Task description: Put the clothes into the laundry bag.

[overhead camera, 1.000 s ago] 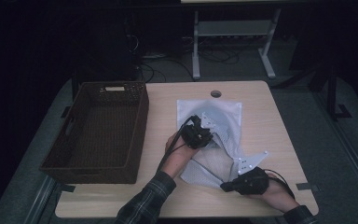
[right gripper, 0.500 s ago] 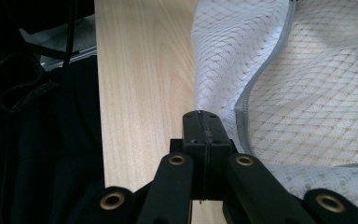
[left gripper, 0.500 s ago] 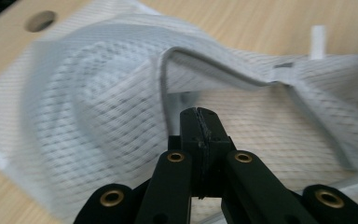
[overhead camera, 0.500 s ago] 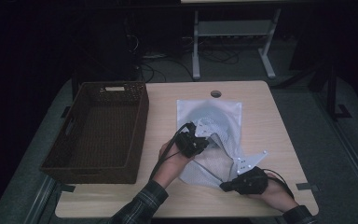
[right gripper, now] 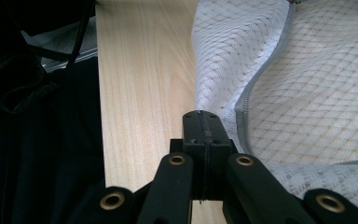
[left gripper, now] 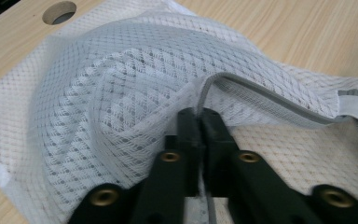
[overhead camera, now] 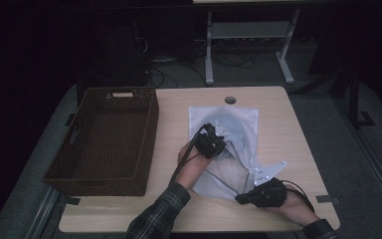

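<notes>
Two grippers hold a white net bag on the table

The mesh bag (overhead camera: 229,144) is white with little diamond holes and a grey zip edge; it lies on the wooden table (overhead camera: 174,124), just right of the brown basket (overhead camera: 104,139); a small grey tag sits on one corner, with no words to read; the left gripper (left gripper: 199,116) pinches a fold near the zip; the right gripper (right gripper: 203,119) is closed on the bag's near edge.
</notes>
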Tool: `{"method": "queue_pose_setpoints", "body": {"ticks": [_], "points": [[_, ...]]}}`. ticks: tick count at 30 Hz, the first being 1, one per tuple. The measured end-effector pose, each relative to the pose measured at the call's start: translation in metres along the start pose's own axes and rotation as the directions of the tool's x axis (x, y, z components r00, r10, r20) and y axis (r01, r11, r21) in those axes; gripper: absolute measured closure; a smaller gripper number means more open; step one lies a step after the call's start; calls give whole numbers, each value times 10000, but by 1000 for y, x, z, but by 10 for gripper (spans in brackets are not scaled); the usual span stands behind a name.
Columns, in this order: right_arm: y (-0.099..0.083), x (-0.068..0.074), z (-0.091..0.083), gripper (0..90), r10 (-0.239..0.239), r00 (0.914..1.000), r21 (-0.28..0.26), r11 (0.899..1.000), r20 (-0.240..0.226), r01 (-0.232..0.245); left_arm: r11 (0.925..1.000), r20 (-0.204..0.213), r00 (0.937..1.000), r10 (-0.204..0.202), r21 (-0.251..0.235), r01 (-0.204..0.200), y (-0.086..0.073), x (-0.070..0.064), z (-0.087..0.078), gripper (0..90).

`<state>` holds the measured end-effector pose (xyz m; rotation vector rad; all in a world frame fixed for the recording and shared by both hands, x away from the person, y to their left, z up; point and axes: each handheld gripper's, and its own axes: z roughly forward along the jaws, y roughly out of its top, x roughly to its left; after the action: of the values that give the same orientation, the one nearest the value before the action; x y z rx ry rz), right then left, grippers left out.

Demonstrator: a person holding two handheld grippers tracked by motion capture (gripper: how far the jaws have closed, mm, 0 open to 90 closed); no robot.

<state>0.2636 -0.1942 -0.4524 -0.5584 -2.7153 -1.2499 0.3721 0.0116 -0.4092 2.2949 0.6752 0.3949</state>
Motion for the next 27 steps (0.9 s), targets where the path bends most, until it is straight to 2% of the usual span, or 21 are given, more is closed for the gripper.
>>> {"method": "queue_pose_setpoints", "body": {"ticks": [2,5,9,13,17,19,21,23,27], "points": [[0,-1,-1,900,4,10000,-22,10000,19,-4,9999,155,9998,105,7,-105,-1,-3,-6,900],[0,-1,-1,900,-10,10000,-20,10000,59,11,9985,357,9979,541,69,-543,-4,-13,-21,900],[0,-2,-2,900,-23,9999,-105,9999,164,25,9918,822,9895,1190,366,-1223,-15,-29,-39,900],[1,-5,-4,900,40,9993,-247,9997,382,-31,9820,1506,9775,1480,947,-1632,-32,-41,-39,900],[1,-9,-6,900,211,9980,-358,9992,599,-190,9769,1999,9712,1294,1424,-1594,-51,-46,-21,897],[0,-11,-6,900,279,9970,-407,9989,728,-250,9780,2133,9703,1143,1472,-1476,-58,-46,-13,894],[-1,-13,-5,898,332,9964,-431,9986,785,-298,9808,2227,9700,974,1442,-1316,-61,-44,-8,878],[-2,-14,-5,893,356,9965,-435,9985,752,-324,9848,2380,9680,794,1320,-1132,-62,-41,-8,821],[-2,-15,-7,770,488,9958,-682,9967,775,-435,9939,2457,9690,249,982,-504,-67,-36,-16,709]]}}
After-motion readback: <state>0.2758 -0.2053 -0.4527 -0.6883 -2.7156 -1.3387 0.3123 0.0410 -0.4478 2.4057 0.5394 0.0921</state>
